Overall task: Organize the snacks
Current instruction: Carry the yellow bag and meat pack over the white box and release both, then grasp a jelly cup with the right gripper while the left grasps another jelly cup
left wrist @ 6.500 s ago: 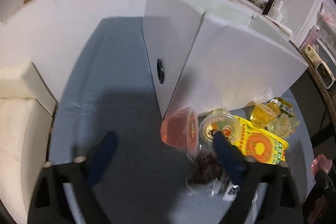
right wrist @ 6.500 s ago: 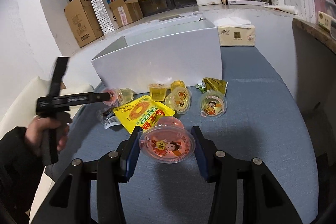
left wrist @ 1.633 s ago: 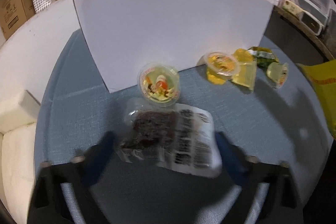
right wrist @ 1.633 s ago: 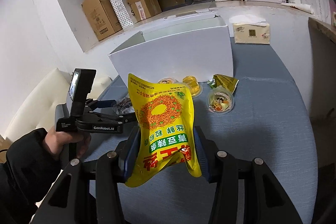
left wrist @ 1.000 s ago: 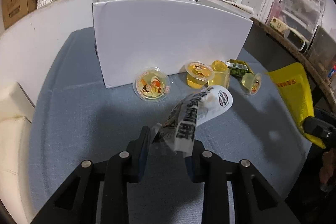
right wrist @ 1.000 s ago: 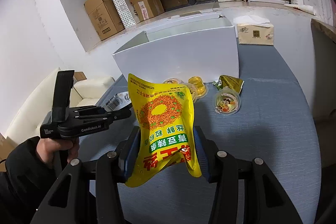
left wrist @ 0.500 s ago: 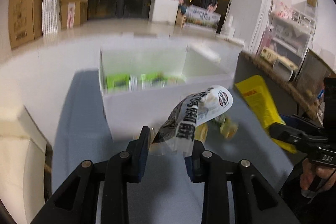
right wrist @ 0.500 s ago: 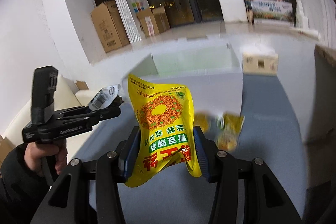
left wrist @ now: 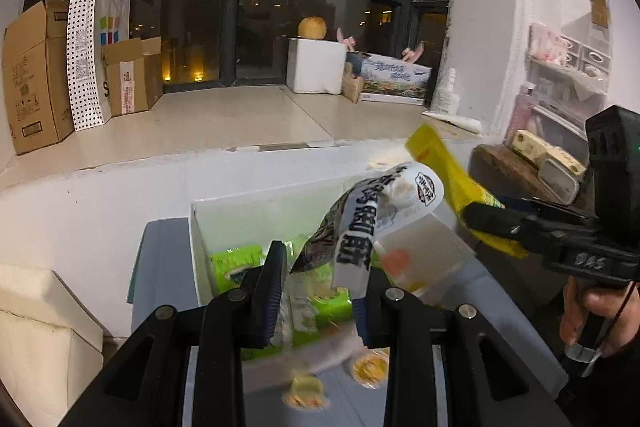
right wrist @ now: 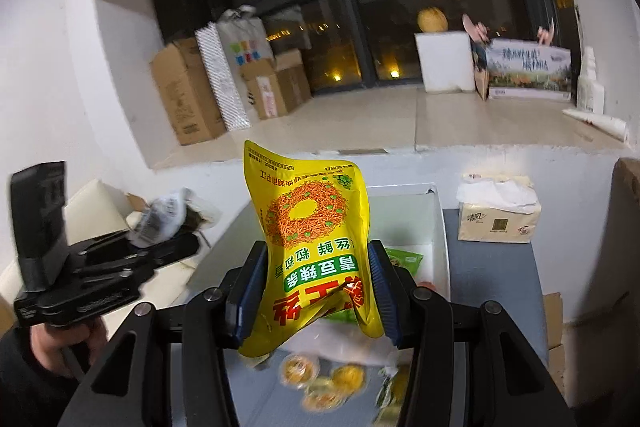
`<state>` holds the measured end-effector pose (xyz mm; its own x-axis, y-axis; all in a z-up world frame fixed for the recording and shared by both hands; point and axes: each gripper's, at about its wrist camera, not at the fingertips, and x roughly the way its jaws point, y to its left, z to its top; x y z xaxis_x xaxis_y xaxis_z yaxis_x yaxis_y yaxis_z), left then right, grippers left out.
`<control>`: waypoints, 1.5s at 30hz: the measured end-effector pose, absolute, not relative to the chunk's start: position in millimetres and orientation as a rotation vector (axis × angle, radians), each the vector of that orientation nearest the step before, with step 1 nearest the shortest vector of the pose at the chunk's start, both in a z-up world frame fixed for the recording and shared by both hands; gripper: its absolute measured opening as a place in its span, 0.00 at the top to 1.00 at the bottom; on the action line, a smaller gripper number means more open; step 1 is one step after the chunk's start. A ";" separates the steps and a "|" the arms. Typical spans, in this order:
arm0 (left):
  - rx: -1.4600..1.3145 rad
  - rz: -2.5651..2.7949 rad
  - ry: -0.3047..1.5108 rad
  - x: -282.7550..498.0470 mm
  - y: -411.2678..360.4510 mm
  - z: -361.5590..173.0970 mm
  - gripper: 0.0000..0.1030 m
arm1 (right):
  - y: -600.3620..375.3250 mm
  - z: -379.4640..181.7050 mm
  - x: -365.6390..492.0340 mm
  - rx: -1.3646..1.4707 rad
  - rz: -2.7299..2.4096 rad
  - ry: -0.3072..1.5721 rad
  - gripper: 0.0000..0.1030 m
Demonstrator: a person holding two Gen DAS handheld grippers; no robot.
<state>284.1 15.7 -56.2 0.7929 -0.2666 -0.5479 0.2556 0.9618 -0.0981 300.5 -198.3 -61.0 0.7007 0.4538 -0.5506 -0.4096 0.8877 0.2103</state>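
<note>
Nearest, left gripper (left wrist: 320,291) was clamped on the clear dark-snack packet (left wrist: 372,223), carried high, presumably to clear the box wall. Right gripper (right wrist: 318,291) was clamped on the yellow snack bag (right wrist: 316,251), upright and raised likewise. Below both, jelly cups (right wrist: 320,383) lay loose on the blue table (right wrist: 492,283), near side of the white box (left wrist: 200,255). Box open-topped, green packets (left wrist: 236,263) already inside. Both loads hung about over it; each gripper crowded the other's drop. Right of box, tissue pack (right wrist: 498,215). Farthest, cardboard cartons (left wrist: 36,75) on the sill.
</note>
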 end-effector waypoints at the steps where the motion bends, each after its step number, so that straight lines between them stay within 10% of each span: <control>1: -0.003 -0.262 0.600 293.3 15.3 -59.6 0.62 | -198.2 -66.4 309.7 0.057 0.459 0.648 0.47; 3: -0.013 -0.248 0.635 311.1 18.4 -70.5 0.42 | -197.9 -78.1 327.8 0.052 0.432 0.686 0.43; 4: -0.018 -0.237 0.659 316.9 19.2 -75.8 0.15 | -199.2 -83.1 334.9 0.051 0.420 0.702 0.34; 6: -0.024 -0.212 0.708 326.2 20.6 -85.9 0.00 | -201.3 -91.9 343.9 0.043 0.389 0.735 0.10; 24: 0.007 -0.217 0.632 233.2 21.4 -77.0 0.00 | -263.3 -58.2 233.0 0.260 0.425 0.568 0.00; 45: -0.124 -0.163 0.704 98.5 -4.5 -137.3 0.00 | -242.0 -159.4 138.1 0.220 0.373 0.739 0.00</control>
<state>98.5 -4.5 -137.3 0.7502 -0.1903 -0.6332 0.1070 0.9800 -0.1677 138.1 -242.0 -159.4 0.6777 0.4057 -0.6133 -0.2530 0.9117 0.3236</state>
